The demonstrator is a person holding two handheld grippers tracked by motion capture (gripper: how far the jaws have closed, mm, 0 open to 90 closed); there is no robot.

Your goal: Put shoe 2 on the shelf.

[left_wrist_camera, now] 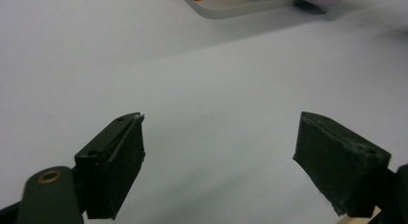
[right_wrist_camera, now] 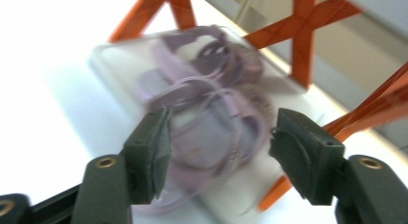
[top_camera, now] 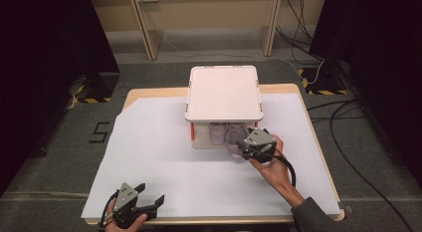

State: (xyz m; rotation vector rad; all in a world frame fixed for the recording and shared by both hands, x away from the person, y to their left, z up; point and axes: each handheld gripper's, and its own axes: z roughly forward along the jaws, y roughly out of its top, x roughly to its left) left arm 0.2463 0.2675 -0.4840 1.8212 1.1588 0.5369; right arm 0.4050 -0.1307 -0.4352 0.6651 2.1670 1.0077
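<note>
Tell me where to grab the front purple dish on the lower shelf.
Grip the purple dish across its rim, coming level from the open front of the white shelf. It lies flat and overhangs the tray's front edge, and the right gripper, jaws apart, already faces it; orange struts block the sides.

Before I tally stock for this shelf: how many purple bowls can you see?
3 at least: purple bowls and side by side on the rack's lower tray, one at its front edge by the right gripper. The white lid may hide more.
</note>
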